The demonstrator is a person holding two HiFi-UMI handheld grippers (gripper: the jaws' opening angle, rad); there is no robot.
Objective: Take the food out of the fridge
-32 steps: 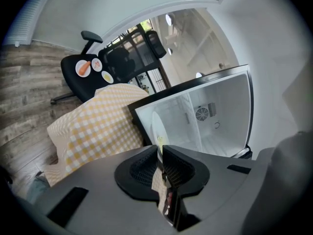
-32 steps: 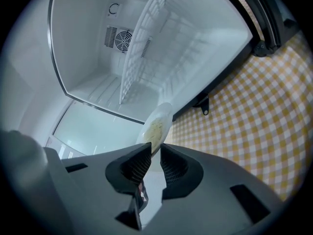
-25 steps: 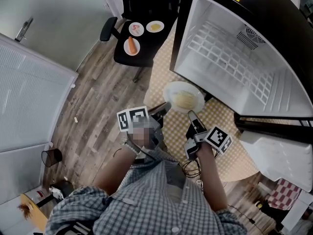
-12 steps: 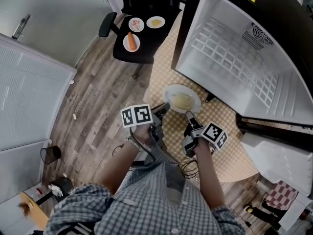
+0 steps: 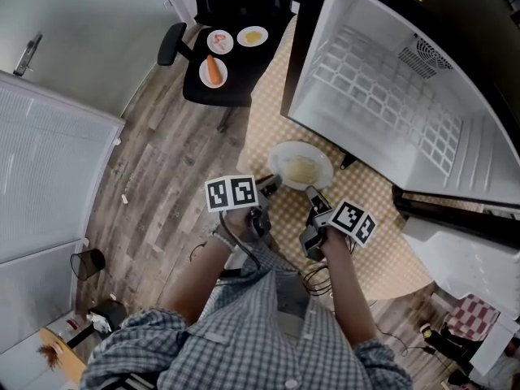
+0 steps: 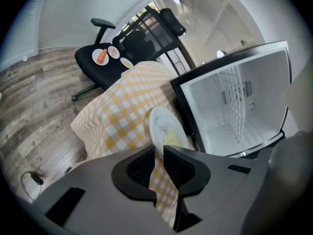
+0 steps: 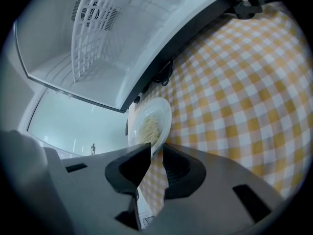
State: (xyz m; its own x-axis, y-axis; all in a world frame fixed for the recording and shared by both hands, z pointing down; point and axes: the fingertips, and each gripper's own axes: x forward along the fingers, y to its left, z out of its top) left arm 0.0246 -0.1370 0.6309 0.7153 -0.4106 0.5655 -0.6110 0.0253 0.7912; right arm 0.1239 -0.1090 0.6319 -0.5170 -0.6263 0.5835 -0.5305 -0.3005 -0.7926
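A white plate (image 5: 301, 167) of pale noodles rests on the yellow-checked tablecloth (image 5: 366, 242), just in front of the open fridge (image 5: 390, 96). My left gripper (image 5: 272, 184) is at the plate's near-left rim. Its jaws are opening, and the rim still sits between the pads and touches them in the left gripper view, where the plate (image 6: 164, 126) stands just ahead of the gripper (image 6: 159, 151). My right gripper (image 5: 311, 192) is shut on the near-right rim; the right gripper view shows the plate (image 7: 149, 124) edge pinched in the gripper (image 7: 156, 148).
The fridge's white inside and wire shelf hold no food. A black office chair (image 5: 219, 92) at the far left carries three small plates, one with a carrot (image 5: 213, 71). Wood floor lies to the left, with a small bin (image 5: 85, 260).
Both hands have sunk a little with the plate, down towards the checked cloth. The plate has stayed in front of the fridge.
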